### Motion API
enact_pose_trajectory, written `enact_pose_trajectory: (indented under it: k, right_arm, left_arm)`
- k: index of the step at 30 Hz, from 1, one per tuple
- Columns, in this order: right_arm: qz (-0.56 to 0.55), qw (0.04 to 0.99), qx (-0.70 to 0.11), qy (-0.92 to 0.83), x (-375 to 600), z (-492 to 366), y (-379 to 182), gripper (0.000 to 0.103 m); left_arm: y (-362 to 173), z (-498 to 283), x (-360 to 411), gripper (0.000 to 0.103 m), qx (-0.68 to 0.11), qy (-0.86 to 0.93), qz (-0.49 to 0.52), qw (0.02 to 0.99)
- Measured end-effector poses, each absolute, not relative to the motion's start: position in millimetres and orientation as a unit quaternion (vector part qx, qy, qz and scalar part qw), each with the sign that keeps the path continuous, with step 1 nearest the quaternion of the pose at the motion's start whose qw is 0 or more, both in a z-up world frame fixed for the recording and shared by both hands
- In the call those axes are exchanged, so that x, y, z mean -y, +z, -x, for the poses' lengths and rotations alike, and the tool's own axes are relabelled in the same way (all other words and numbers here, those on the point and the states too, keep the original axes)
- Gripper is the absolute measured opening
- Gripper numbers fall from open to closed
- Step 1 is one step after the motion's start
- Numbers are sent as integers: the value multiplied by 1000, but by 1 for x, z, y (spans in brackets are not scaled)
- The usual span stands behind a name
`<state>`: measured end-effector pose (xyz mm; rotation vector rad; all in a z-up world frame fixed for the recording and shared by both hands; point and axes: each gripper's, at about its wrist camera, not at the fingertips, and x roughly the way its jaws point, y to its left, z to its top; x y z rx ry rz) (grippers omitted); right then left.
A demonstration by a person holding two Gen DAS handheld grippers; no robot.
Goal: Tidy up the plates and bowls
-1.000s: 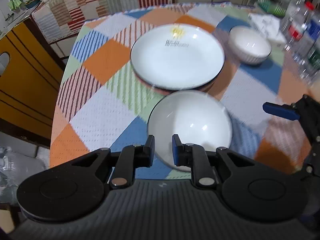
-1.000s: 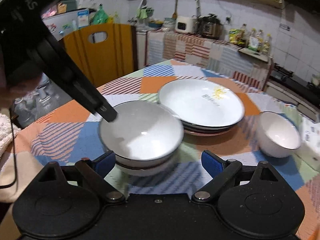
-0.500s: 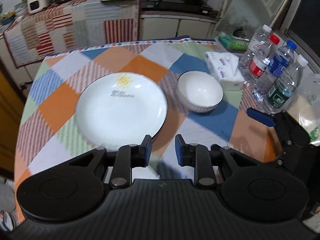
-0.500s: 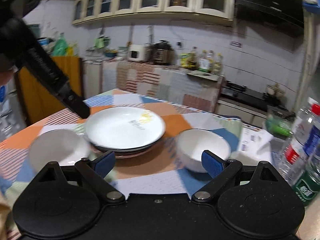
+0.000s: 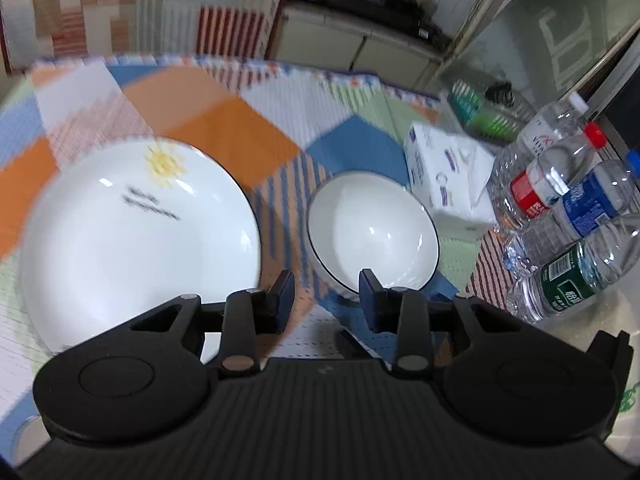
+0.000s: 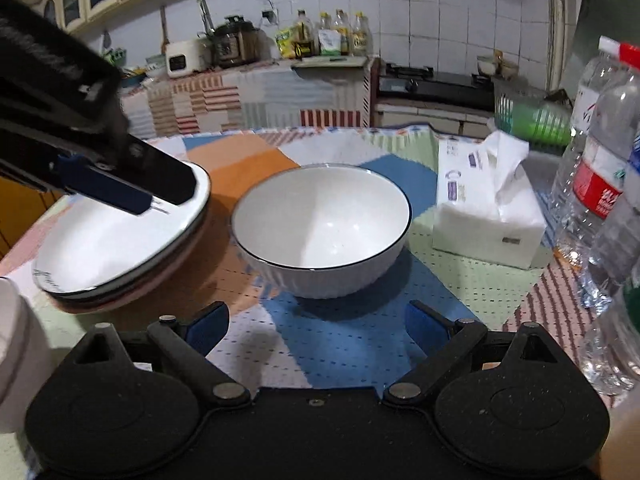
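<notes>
Meanwhile, across a round surface [image 6: 248,160] draped in a patchwork cloth of orange, blue, green and striped squares, the sorting of crockery is under way. Largest of the pieces is a stack of shallow white plates [image 5: 136,236], the top one printed with a yellow sun, sitting at the left of the cloth with plates of like shape gathered beneath it. Just beside the stack, apart from it, stands a white ribbed ceramic bowl with a thin dark rim [image 6: 320,228], upright and empty, apparently the next piece to be collected. Behind it rests a white tissue box [image 6: 488,216], with clear plastic water bottles [image 5: 568,216] crowded at the right edge, out of the working area. The right gripper [image 6: 316,326] hangs released just short of the bowl, its blue-padded jaws spread wide with nothing between them, likely lined up to take the bowl. The left gripper [image 5: 326,298] hovers between plate stack and bowl, its jaws opening and empty, one fingertip showing before the bowl's near rim.
</notes>
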<state>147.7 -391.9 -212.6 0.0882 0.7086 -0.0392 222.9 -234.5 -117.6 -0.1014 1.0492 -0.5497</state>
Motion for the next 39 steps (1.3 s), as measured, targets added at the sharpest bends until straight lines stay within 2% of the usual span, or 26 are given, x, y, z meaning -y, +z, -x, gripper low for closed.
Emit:
enact_pose_trajectory:
  k: [4, 11, 14, 21, 24, 29, 39]
  right_arm:
    - [-28, 933, -358, -27, 394, -165, -224, 97]
    - [-25, 935, -353, -25, 393, -181, -232, 97]
    - [-25, 937, -347, -23, 395, -186, -232, 97]
    - [0, 942, -335, 0, 399, -197, -234, 97]
    - [15, 943, -333, 8, 397, -197, -232, 97]
    - [9, 945, -327, 18, 394, -187, -228, 97]
    - [21, 958, -285, 33, 373, -144, -191, 97]
  left_arm:
    - [-132, -229, 252, 34, -502, -249, 5, 828]
    - [-140, -246, 265, 34, -502, -235, 31, 832]
    - [-147, -254, 271, 31, -504, -226, 35, 833]
    - [-155, -265, 266, 7, -486, -224, 15, 844]
    - [-153, -266, 258, 8, -493, -236, 30, 837]
    - [-142, -252, 258, 8, -492, -246, -3, 835]
    - [-88, -214, 223, 9, -488, -260, -11, 833]
